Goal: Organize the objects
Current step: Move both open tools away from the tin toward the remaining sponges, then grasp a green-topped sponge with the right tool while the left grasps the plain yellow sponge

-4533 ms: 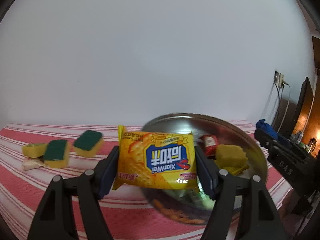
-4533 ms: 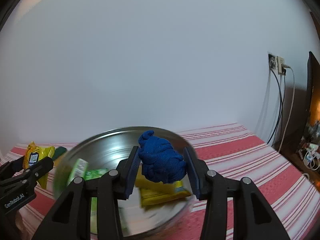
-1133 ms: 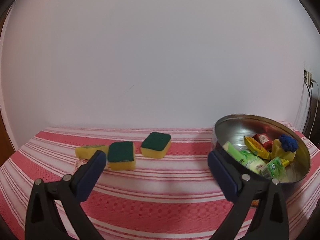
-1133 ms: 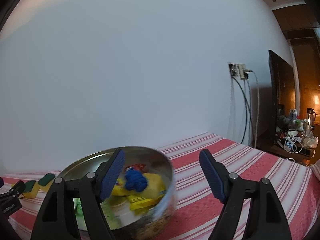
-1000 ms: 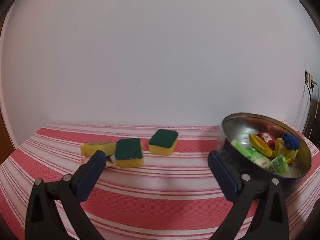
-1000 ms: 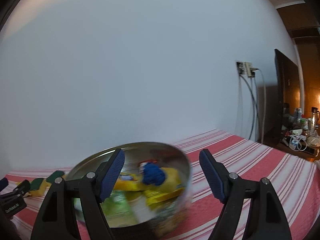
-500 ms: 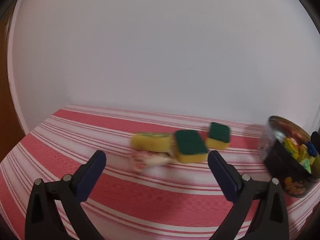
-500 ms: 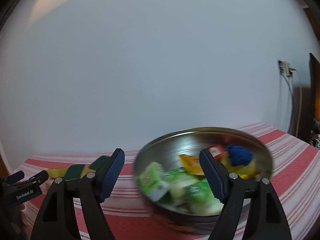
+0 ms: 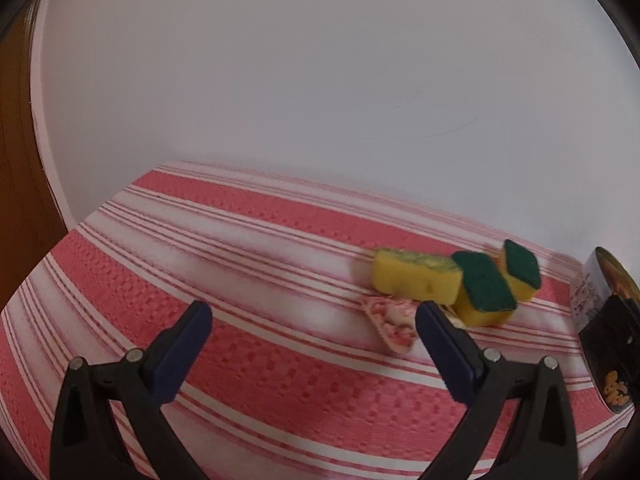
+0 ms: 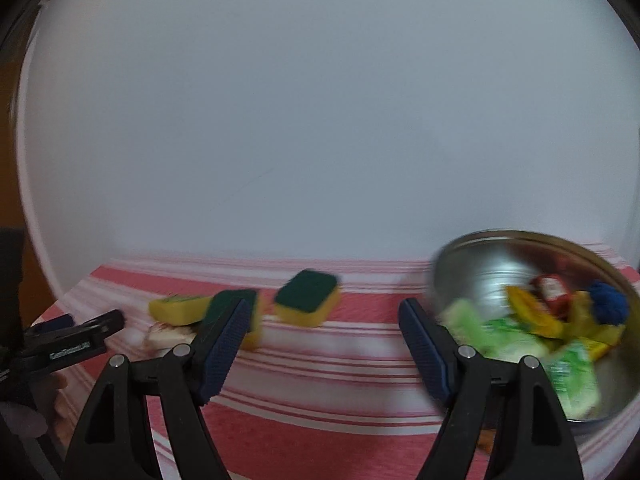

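Beyond the wide-open, empty fingers of the left gripper (image 9: 312,330), three sponges (image 9: 416,279) and a pink packet (image 9: 394,322) lie clustered on the striped tabletop (image 9: 240,264), while the right gripper (image 10: 324,330), likewise spread and empty, has the filled bowl (image 10: 472,256) just past its right finger.

A home: striped tablecloth (image 9: 248,240), dish sponges (image 10: 308,303)

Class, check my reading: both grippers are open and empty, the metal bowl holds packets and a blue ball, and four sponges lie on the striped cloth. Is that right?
One slip: there are three sponges, not four, as the right wrist view shows. The rest stands: the left gripper and right gripper are open and empty, and the metal bowl holds packets and a blue ball, on the striped cloth.
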Demonstrator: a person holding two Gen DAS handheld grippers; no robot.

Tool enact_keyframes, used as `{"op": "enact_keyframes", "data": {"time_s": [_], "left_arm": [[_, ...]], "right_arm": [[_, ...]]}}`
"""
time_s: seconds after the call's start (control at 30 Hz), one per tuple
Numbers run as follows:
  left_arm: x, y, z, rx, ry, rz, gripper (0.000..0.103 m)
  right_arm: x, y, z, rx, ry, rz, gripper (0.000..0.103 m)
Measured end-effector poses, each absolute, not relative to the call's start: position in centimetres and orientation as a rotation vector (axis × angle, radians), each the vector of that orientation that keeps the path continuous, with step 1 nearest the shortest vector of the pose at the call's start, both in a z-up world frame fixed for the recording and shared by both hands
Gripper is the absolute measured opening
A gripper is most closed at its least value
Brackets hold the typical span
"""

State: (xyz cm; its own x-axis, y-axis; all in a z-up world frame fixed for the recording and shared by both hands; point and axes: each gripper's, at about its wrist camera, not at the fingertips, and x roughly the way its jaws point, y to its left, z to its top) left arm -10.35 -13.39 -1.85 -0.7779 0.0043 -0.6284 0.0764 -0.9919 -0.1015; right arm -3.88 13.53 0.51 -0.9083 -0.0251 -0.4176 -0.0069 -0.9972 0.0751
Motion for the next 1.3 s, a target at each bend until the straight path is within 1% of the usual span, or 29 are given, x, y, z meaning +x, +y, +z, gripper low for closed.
{"op": "enact_keyframes", "data": {"time_s": [0.17,0.37,0.5,0.53,0.6,0.77,0.8,0.87,0.9,1.03,1.17,1.3], "left_arm": [[-11.8,-13.6,-2.1,1.058,0.117,-2.913,0.103],[-12.5,-13.8,-2.6,1.118,0.147,-2.919,0.103],[-12.4,-13.9,-2.5,1.106,0.138,-2.929,0.103],[-12.4,-14.0,-2.5,1.104,0.144,-2.93,0.103],[-12.5,-14.1,-2.4,1.099,0.157,-2.93,0.103],[-12.4,-13.8,-2.2,1.079,0.138,-2.951,0.103],[-12.3,-13.8,-2.1,1.074,0.136,-2.954,0.103],[-12.3,-13.7,-2.1,1.073,0.131,-2.959,0.103],[-12.3,-13.6,-2.1,1.074,0.128,-2.961,0.103],[-12.2,-13.6,-2.0,1.059,0.134,-2.989,0.103],[-12.0,-13.0,-1.6,1.022,0.14,-3.077,0.103],[-13.5,-10.8,-1.5,1.069,0.08,-3.118,0.103]], "right_arm": [[-7.2,10.8,-0.7,0.822,-0.096,-2.95,0.079],[-10.8,8.6,-2.1,0.959,-0.069,-2.864,0.079],[-13.4,7.3,-3.1,1.078,0.001,-2.824,0.079],[-14.1,7.1,-3.4,1.116,0.02,-2.817,0.077],[-14.8,7.0,-3.6,1.131,0.002,-2.79,0.077],[-16.5,5.9,-4.7,1.22,0.058,-2.725,0.077],[-16.6,5.6,-5.0,1.226,0.057,-2.715,0.076],[-16.7,5.7,-5.2,1.24,0.05,-2.71,0.059],[-16.8,5.9,-5.2,1.238,0.035,-2.709,0.057],[-15.7,6.9,-4.2,1.149,-0.029,-2.724,0.056],[-12.5,8.1,-3.1,1.033,-0.034,-2.782,0.056],[-11.1,10.0,-2.3,0.983,-0.062,-2.844,0.056]]}}
